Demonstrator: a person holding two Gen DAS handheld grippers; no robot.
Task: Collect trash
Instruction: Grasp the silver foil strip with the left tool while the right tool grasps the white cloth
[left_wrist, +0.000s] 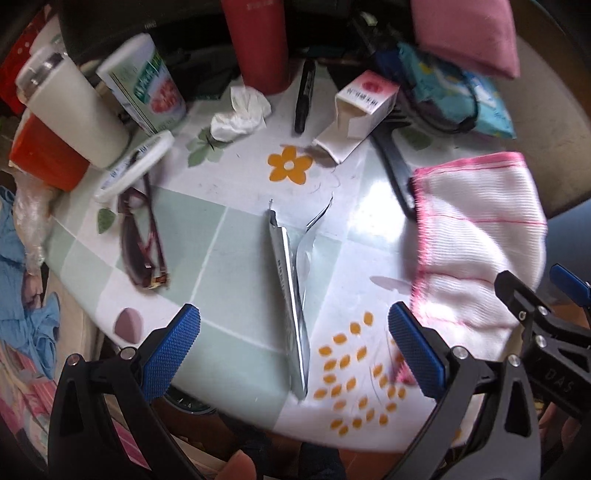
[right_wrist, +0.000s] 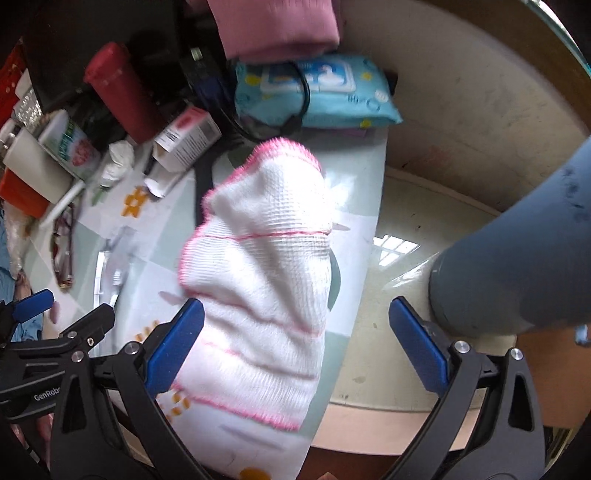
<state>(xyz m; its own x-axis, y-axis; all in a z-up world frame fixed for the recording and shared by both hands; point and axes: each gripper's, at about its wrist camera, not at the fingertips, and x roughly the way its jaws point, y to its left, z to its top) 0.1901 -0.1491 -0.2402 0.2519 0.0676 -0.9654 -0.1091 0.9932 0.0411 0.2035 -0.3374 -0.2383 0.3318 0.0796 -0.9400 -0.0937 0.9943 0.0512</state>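
1. Left gripper spread wide, empty, hovering over a torn silver wrapper lying mid-table; print along its edge too blurred to read.
2. Crumpled tissue farther back, beside a red bottle.
3. Right gripper spread wide, empty, above a pink-edged cloth.
4. "DAS" legible on the right gripper's frame, "GenRobo" on the left's.
5. Box labels unreadable.
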